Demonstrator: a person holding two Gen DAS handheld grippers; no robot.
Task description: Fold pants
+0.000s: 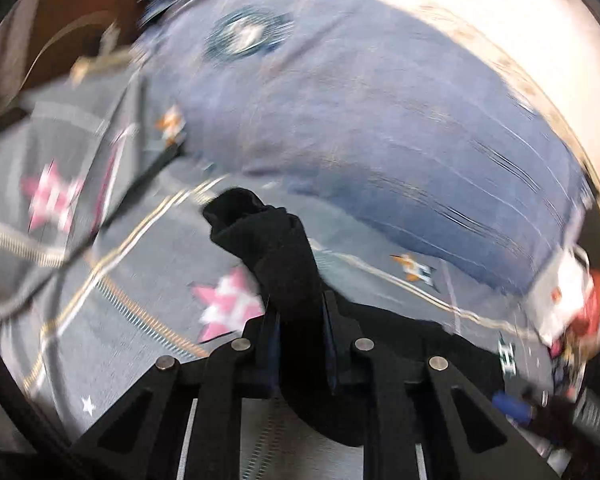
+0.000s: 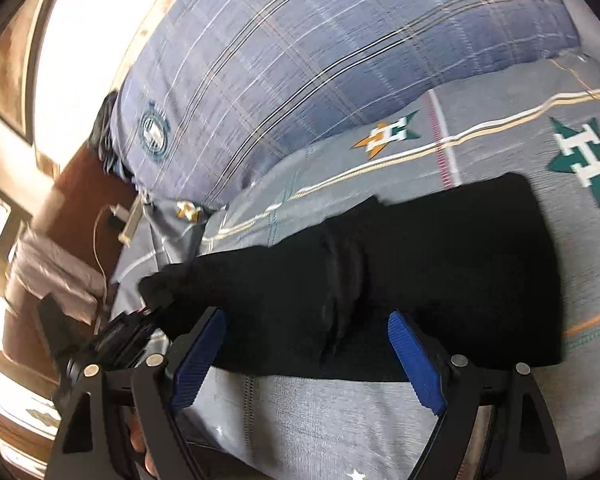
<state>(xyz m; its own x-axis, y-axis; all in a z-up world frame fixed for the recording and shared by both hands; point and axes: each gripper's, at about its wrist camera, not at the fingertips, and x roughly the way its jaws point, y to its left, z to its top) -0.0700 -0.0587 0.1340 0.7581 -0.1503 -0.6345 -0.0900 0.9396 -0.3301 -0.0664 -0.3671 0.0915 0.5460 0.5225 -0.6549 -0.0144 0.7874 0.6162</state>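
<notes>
The black pants (image 2: 440, 272) lie folded lengthwise across the grey star-print bedsheet (image 2: 500, 128). My left gripper (image 1: 300, 320) is shut on one end of them, and a bunch of black cloth (image 1: 260, 240) rises out from between its fingers, lifted off the sheet. In the right wrist view that same left gripper (image 2: 148, 312) pinches the pants' left tip. My right gripper (image 2: 308, 360) stands open over the near edge of the pants. Its blue pads (image 2: 198, 360) are wide apart on either side of the cloth and do not press on it.
A blue plaid pillow (image 2: 300, 60) lies along the far side of the bed, blurred in the left wrist view (image 1: 360, 120). A white charger and cable (image 2: 128, 220) sit at the bed's left edge by a brown headboard. Small clutter (image 1: 572, 304) lies at the right.
</notes>
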